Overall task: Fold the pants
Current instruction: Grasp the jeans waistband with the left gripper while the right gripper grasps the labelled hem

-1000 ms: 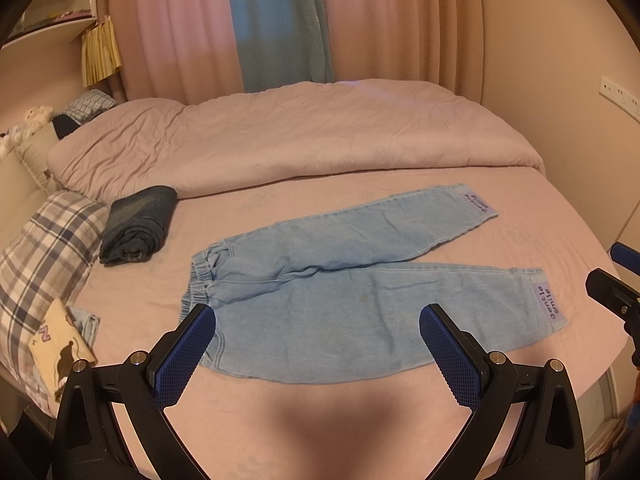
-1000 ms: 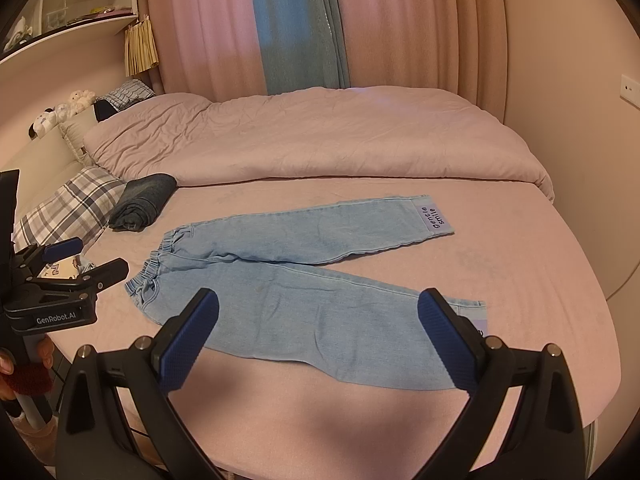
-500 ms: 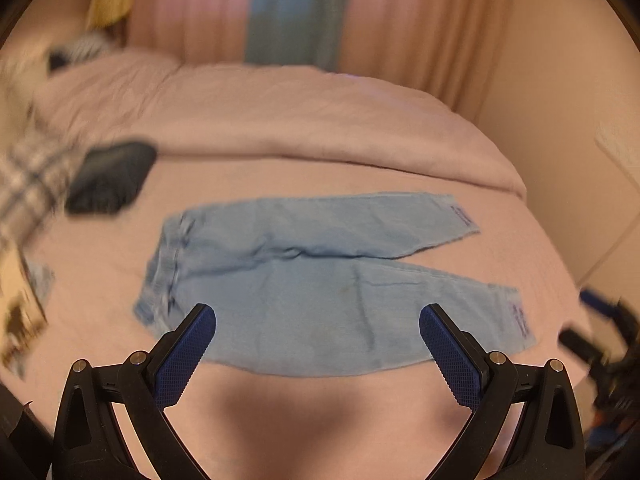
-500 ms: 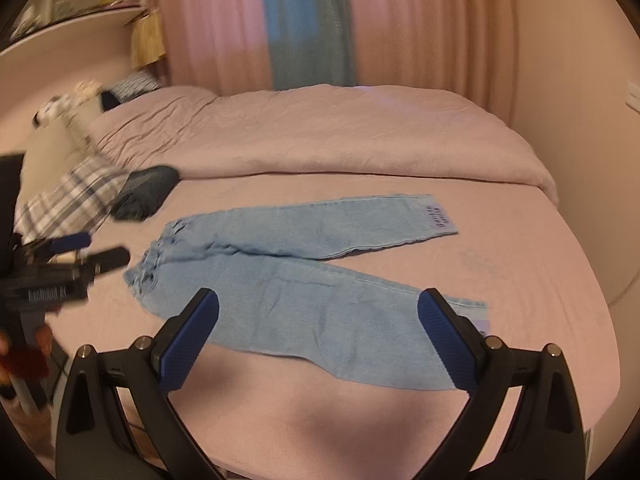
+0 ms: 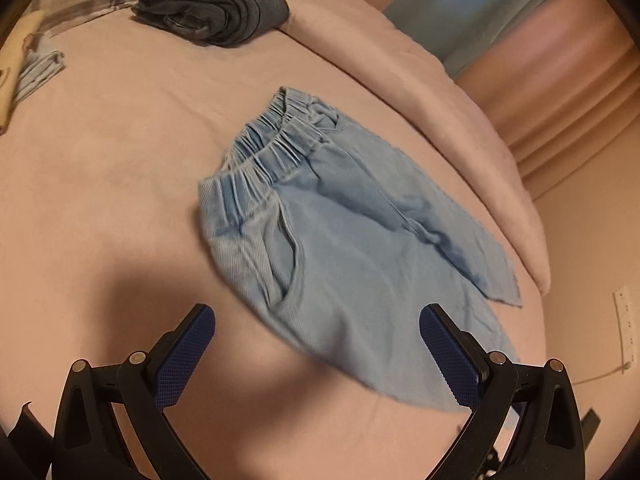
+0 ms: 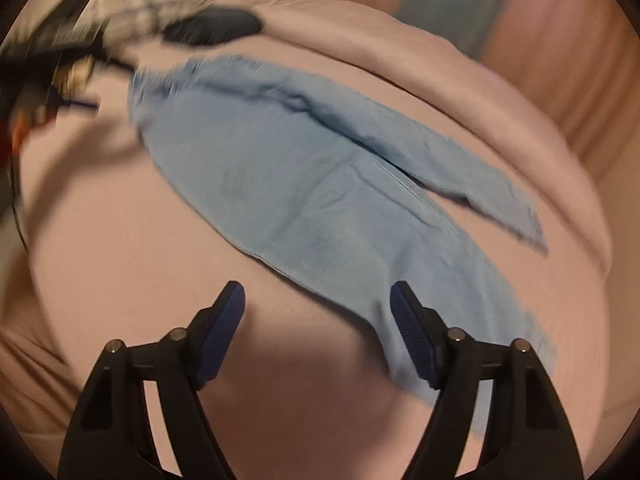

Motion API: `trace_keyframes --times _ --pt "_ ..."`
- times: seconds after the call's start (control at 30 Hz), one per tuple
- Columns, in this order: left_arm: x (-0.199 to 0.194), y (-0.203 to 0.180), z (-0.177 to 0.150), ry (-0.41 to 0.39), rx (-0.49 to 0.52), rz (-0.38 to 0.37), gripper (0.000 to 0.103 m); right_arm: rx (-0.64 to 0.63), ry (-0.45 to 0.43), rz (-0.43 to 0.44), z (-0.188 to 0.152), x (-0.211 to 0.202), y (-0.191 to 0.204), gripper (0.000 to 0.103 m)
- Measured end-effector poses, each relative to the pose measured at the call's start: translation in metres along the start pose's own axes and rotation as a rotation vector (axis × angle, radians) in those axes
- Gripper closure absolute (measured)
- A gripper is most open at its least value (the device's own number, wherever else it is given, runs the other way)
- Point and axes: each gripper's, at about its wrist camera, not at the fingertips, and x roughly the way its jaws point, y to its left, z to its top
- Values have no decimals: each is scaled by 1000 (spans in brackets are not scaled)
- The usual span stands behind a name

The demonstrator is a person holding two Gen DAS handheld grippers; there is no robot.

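Pants (image 5: 360, 248) lie flat on the bed (image 5: 120, 168), legs splayed apart. My left gripper (image 5: 316, 350) and right gripper (image 6: 317, 330) hang spread and empty. I judge: pinch near leg's outer edge, both layers, then fold over.

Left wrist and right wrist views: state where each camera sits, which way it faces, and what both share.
Left wrist view: sits on the left hand-held gripper, looking forward and down over the waistband end of the light blue pants on the bed; its two open blue-padded fingers show.
Right wrist view: sits on the right hand-held gripper, facing the pants' near leg; its open fingers and the blurred left tool show.
Shared: the pants, the bed, the folded dark garment.
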Motion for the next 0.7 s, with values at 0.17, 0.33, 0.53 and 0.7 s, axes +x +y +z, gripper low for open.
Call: trace_keyframes --times 0.17,0.33,0.53,0.7 --pt "35 11 13 47 -64 62 1 -142 26 -69 7 28 10 56" --pt "37 12 21 12 -62 94 63 -136 13 -50 18 37 9 72" --pt "20 21 23 -37 -68 54 86 -95 42 22 24 39 9 98" --pt "-24 27 15 -103 -34 80 86 -28 10 165 22 4 3 98"
